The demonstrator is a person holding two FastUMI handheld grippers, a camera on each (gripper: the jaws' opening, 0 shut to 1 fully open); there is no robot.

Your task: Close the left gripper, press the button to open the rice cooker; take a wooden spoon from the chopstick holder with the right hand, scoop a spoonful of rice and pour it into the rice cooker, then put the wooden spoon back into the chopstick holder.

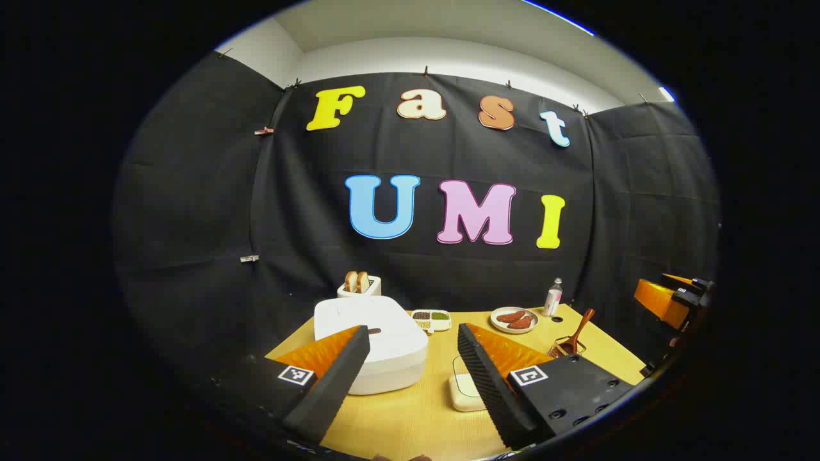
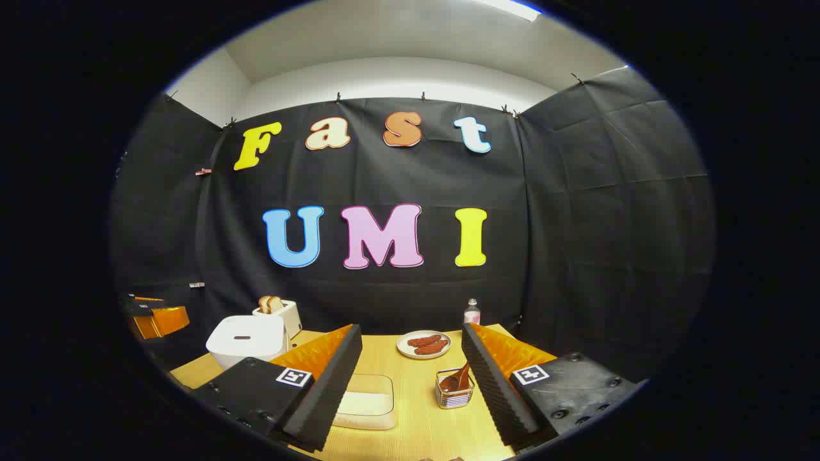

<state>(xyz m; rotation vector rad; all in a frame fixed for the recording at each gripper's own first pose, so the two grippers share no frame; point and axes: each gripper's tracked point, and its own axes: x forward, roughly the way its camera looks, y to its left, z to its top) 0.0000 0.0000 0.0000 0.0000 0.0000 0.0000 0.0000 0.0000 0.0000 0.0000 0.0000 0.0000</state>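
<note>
Yellow wooden table (image 1: 416,410) under both grippers. Left gripper (image 1: 410,378), jaws wide apart, not yet closed for pressing. Just beyond its left finger and slightly left, lid shut: rice cooker (image 1: 378,346), button slot (image 1: 375,331) on top, nearer this hand.

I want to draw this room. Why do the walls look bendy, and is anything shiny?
Left gripper view: the fisheye lens curves the wall; the white closed rice cooker looks evenly lit.
Right gripper view: same bending; a bright ceiling light strip glares; the yellow wooden table looks sharp.
</note>
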